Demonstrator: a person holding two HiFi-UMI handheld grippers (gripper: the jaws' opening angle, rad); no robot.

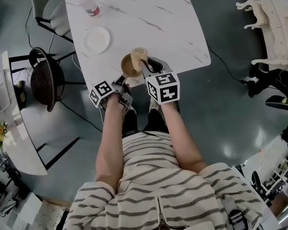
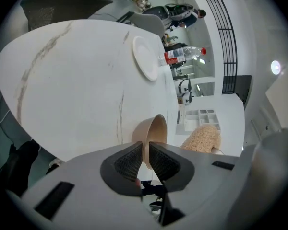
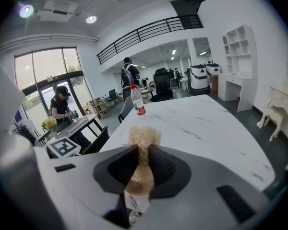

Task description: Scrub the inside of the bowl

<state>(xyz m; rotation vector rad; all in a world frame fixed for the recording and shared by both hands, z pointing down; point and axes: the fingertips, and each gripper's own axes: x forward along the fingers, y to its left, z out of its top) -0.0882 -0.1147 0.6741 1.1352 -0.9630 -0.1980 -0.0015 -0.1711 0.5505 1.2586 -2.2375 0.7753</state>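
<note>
The bowl (image 1: 129, 65), tan in colour, stood at the near edge of the white marbled surface (image 1: 149, 18). The left tongs (image 1: 123, 79) were closed on the bowl's near rim. In the left gripper view the two ribbed pads (image 2: 129, 161) pinched the bowl (image 2: 153, 131) wall between them, one inside and one outside.

The right tongs (image 1: 147, 64) were closed on a pale fibrous scrubber (image 1: 139, 55). The right gripper view showed the scrubber (image 3: 143, 138) clamped between the jaws, its frayed head projecting beyond the tips of the right tongs (image 3: 143, 164).

From the head view, the scrubber head lay over the bowl's far rim. In the left gripper view the scrubber (image 2: 201, 138) appeared just off the bowl's mouth rather than down inside it. Contact between the two could not be confirmed. The visible interior of the bowl was plain tan.

A white plate (image 1: 96, 40) lay on the surface beyond the bowl and to its left, well apart from it. A clear bottle (image 1: 89, 4) with a red cap and red label stood further beyond the plate, near the far left corner. Its contents could not be made out in any view.

The left tongs' marker cube (image 1: 102, 93) sat off the surface edge, on the near side of the bowl.
</note>
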